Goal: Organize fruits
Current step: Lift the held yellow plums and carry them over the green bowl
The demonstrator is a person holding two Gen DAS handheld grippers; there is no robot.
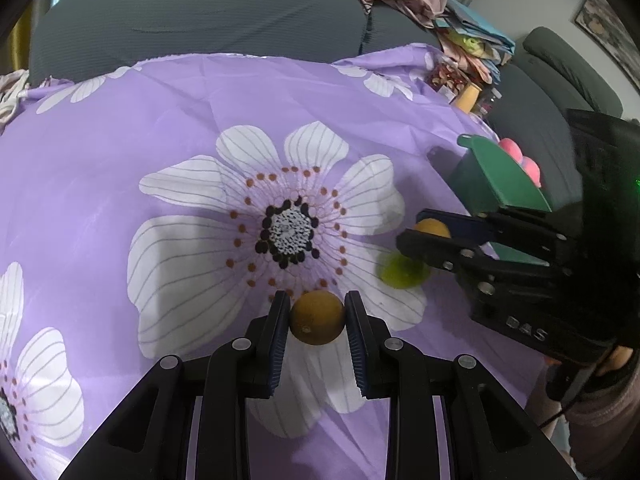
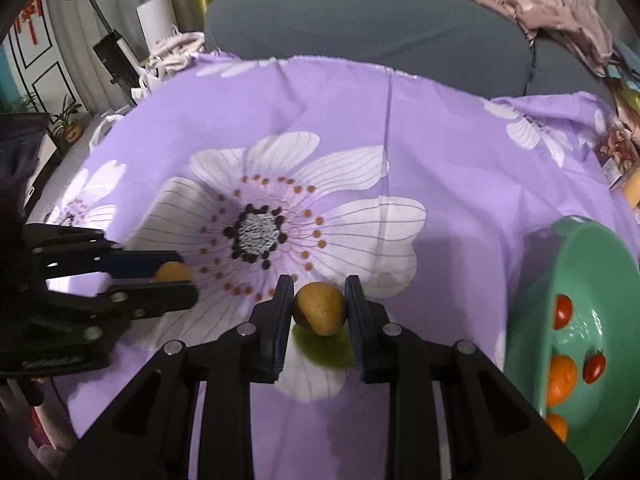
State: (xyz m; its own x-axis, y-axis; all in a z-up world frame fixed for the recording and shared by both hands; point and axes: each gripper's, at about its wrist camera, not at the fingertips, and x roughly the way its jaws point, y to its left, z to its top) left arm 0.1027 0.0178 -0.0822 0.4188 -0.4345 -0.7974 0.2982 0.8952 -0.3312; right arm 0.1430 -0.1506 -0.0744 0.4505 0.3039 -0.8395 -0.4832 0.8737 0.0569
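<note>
You are clamping left gripper [image 1: 317, 318] on brown round fruit [image 1: 317, 317], right gripper [image 2: 320, 310] on second brown fruit [image 2: 320, 309], above purple cloth [image 1: 160, 120]. Green fruit [image 2: 324, 347] lying below, blurred. Green bowl [image 2: 580, 264] at far right: smooth balls maybe slipping out, rolling off.

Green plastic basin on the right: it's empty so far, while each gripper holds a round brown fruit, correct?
Not empty. The right wrist view shows the green plastic basin already holding red cherry tomatoes and orange fruits. The left gripper and right gripper do each hold a round brown fruit.
</note>
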